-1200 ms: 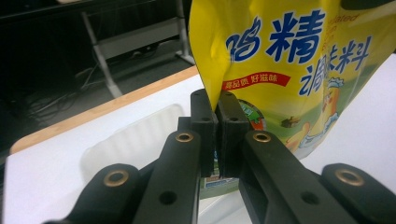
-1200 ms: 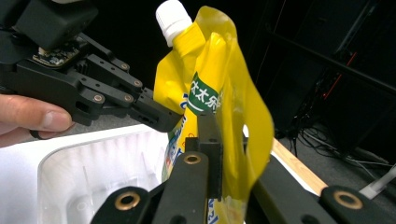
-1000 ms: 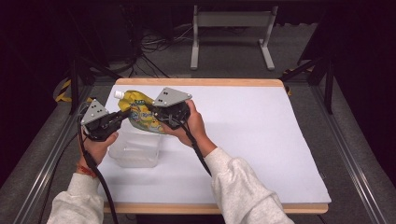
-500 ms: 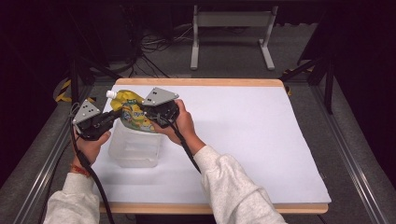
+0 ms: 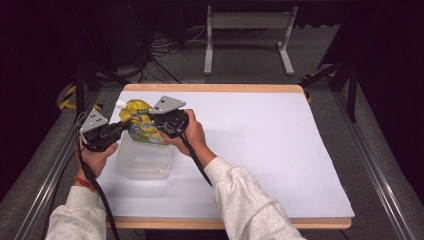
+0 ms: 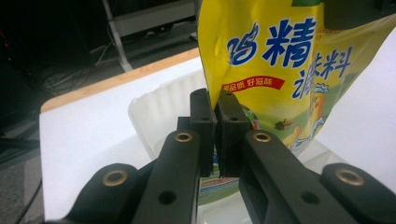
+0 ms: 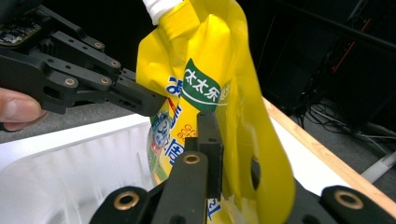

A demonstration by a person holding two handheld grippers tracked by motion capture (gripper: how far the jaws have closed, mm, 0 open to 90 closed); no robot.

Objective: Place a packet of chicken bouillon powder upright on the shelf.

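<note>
White-topped table (image 5: 260, 150) with a wood edge carried everything. A clear plastic tub (image 5: 144, 162) sat at its left side, near the person's edge, ribbed walls visible in the left gripper view (image 6: 159, 105). Yellow spouted pouch (image 5: 141, 125) with blue print hung upright directly over the tub's far half, white cap (image 5: 120, 104) at top left, bottom end just above or inside the rim; couldn't tell which. Both tools had it. Left gripper (image 5: 120, 129) was clamped on the pouch's left edge, jaws nearly touching with only the film between them, clear in the left gripper view (image 6: 215, 133). Right gripper (image 5: 156, 122) was pinched on the opposite side seam, closed down to the film thickness, seen in the right gripper view (image 7: 224, 154). Pouch in that view (image 7: 210, 70) bulged and creased between the two grips.
</note>
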